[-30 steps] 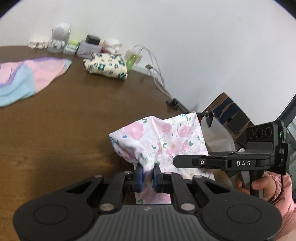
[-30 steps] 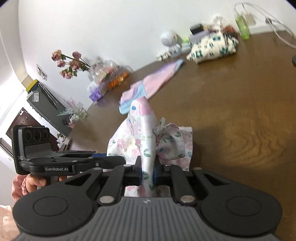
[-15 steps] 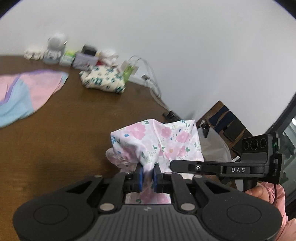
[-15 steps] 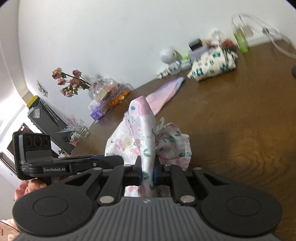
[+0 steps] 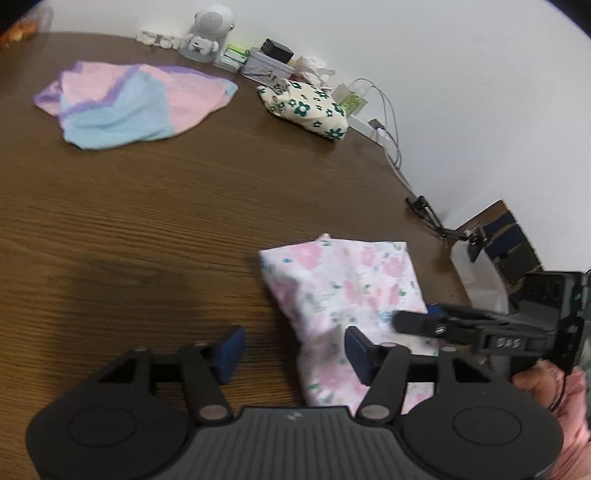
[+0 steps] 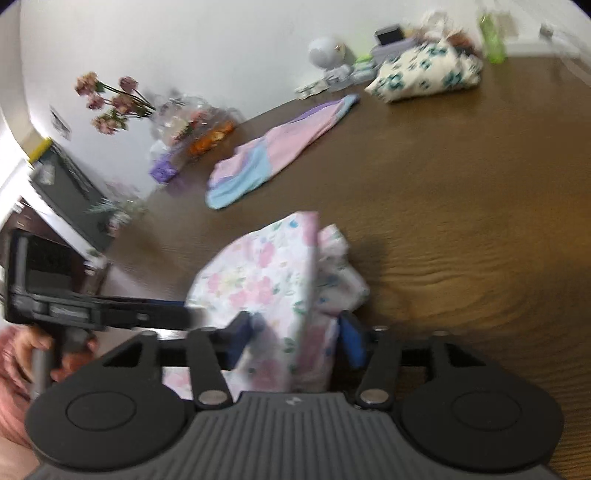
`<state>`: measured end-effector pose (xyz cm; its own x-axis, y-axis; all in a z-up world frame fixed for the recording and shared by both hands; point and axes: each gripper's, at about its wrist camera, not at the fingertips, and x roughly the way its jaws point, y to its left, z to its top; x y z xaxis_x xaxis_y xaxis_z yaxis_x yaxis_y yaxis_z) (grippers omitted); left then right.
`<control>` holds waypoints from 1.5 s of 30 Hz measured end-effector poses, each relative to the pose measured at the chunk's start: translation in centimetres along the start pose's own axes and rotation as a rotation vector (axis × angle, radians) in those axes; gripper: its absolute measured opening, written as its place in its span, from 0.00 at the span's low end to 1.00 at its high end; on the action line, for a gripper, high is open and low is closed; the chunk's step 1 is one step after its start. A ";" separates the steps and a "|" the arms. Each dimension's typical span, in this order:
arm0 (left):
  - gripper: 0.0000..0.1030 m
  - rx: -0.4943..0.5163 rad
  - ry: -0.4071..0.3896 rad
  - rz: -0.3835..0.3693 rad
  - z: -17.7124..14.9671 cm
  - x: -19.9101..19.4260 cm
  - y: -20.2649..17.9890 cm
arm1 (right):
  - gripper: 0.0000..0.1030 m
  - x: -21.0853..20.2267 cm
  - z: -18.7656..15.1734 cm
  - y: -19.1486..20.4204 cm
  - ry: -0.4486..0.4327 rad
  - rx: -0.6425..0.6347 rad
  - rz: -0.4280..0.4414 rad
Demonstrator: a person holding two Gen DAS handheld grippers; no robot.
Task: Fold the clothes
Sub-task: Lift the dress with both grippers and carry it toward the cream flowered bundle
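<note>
Floral garment lies bunched on table near its edge; left gripper spread wide, right gripper likewise parted around cloth, neither pinching; release step judged; next calls for flattening the fold

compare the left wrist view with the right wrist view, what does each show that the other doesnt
Only the left wrist view shows the white cables by the wall and the black clip stand at the table edge.

Only the right wrist view shows the pink flowers, the clear bag of orange items and the dark cabinet.

Both show the floral garment on the wooden table, the pastel garment, the cream floral bundle, the white round gadget, and each open claw: left, right.
</note>
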<state>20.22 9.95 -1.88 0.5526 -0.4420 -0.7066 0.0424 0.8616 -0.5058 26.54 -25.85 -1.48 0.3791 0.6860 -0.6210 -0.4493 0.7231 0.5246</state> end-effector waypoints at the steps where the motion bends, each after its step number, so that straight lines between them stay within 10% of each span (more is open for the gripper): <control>1: 0.61 -0.005 0.010 -0.010 0.1 0.2 0.2 | 0.65 -0.2 0.0 -0.2 0.007 0.001 -0.007; 9: 0.47 -0.040 0.087 -0.139 1.0 3.0 0.7 | 0.65 2.3 0.4 -0.9 0.052 0.065 0.113; 11: 0.18 -0.044 0.103 -0.146 1.0 3.6 0.8 | 0.40 3.4 0.5 -0.7 0.077 0.072 0.143; 13: 0.17 -0.045 0.113 -0.149 0.9 4.0 0.9 | 0.17 4.6 0.4 -0.9 0.107 0.109 0.168; 29: 0.12 0.064 -0.053 -0.271 3.2 -0.5 -3.4 | 0.14 -1.6 2.9 1.3 -0.072 0.085 0.220; 45: 0.12 0.198 -0.149 -0.149 14.3 1.7 -9.4 | 0.14 -4.8 12.7 0.8 -0.199 0.022 0.074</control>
<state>32.67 4.66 8.82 0.6439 -0.5386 -0.5434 0.2865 0.8283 -0.4816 34.67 -27.49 9.34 0.4990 0.7383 -0.4537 -0.4655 0.6700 0.5783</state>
